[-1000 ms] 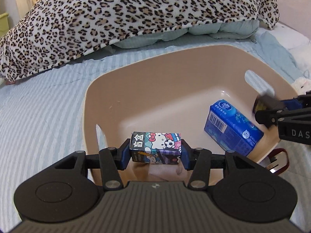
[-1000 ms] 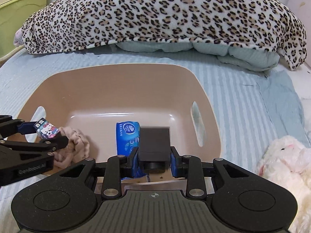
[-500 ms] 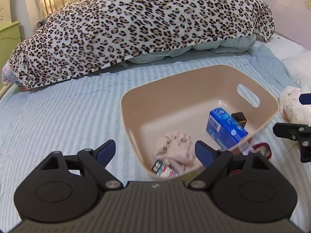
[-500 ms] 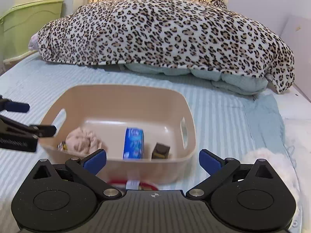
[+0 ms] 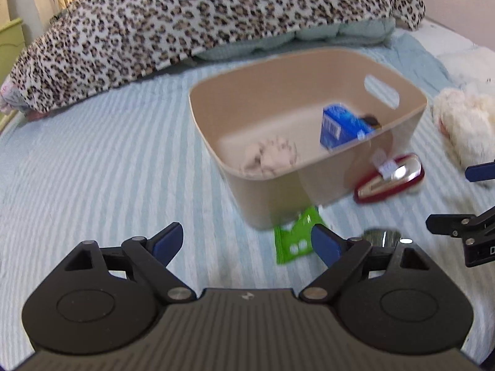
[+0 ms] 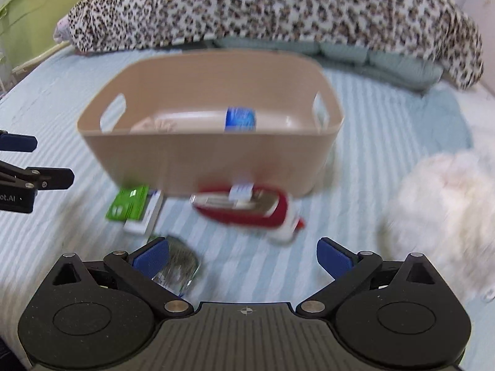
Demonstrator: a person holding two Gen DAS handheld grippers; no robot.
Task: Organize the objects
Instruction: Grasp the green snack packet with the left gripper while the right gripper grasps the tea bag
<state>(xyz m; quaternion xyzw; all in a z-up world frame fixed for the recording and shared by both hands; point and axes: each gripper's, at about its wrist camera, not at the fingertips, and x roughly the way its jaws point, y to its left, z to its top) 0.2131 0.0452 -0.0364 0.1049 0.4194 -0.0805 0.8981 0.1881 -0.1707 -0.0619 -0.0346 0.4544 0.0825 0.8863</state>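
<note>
Both the left tongs [image 5: 244, 241] and right tongs [image 6: 243, 255] have let go and pulled back, spread and empty. Their loads now lie inside the beige plastic basket [image 5: 309, 61] on the striped bed. The green packet [image 5: 294, 235] and red case [image 5: 389, 179] outside it likely come next.

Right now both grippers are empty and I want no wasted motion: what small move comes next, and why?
Probably lower the open left gripper onto the flat green packet. It lies on the striped bedsheet just ahead, outside the beige plastic bin.
</note>
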